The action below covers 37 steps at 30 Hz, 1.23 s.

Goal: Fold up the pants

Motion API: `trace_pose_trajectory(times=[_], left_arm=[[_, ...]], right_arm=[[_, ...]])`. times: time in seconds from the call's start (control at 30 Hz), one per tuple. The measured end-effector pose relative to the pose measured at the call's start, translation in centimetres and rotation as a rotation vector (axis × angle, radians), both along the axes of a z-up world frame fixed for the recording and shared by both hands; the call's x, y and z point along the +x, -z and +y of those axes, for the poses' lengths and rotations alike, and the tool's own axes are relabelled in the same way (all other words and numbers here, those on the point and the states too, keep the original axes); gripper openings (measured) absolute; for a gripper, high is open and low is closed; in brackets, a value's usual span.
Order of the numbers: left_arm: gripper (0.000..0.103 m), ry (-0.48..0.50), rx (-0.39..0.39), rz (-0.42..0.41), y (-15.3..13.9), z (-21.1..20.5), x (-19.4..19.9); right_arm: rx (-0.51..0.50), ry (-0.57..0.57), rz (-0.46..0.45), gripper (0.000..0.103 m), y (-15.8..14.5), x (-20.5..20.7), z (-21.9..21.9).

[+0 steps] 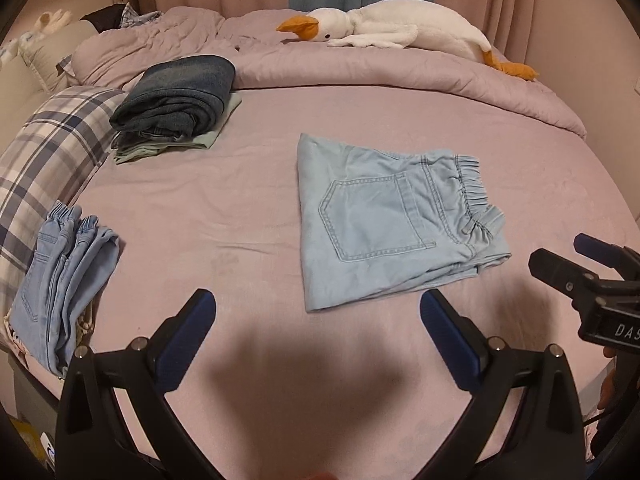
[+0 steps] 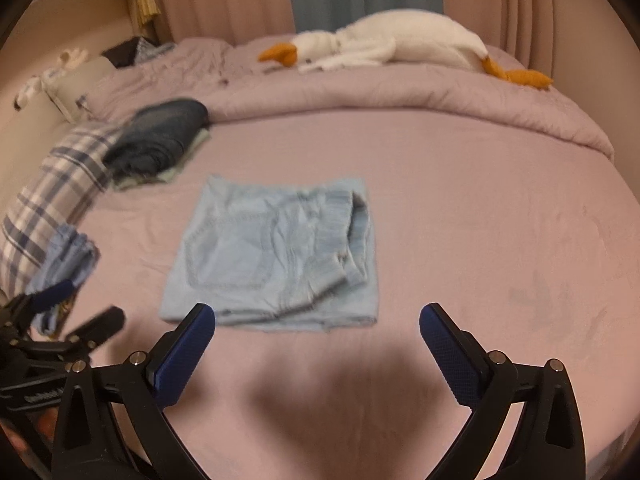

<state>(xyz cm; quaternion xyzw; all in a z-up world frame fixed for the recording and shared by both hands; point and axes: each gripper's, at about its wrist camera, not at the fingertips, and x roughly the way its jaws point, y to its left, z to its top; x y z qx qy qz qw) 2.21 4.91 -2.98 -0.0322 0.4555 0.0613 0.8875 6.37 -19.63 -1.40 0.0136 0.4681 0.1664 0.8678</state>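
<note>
**Reader:** Blue-padded jaws, are they closed on anything?

**Describer:** No. The left gripper is spread wide with only pink bed sheet between its fingers, and its shadow falls on the sheet just below. The right gripper is spread just as wide and also holds nothing. The two hover side by side above the near edge of the bed, tilted downward.

**Reader:** Where are the pants?

**Describer:** Just past the fingertips. The light blue pants lie flat on the sheet in a compact, roughly square bundle, back pocket facing up and elastic waistband on the side toward the right gripper. Neither gripper touches them.

**Reader:** So is the folding finished?

**Describer:** It looks finished, or nearly. The layers sit stacked, though the waistband side is a little rumpled. What may remain is moving the bundle away.

**Reader:** What lies beyond?

**Describer:** Off to the left gripper's outer side, more light denim is folded near the bed's edge beside a plaid pillow. Farther on sits a stack of dark folded jeans. At the far end, a white plush goose rests on the bunched duvet.
</note>
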Motion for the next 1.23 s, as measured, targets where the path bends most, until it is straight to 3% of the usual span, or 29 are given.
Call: trace_pose_trajectory(times=[1.23], left_arm=[[0.102, 0.012, -0.034, -0.010, -0.5, -0.2, -0.1]], right_arm=[[-0.021, -0.019, -0.015, 0.102, -1.2, -1.2, 0.8]])
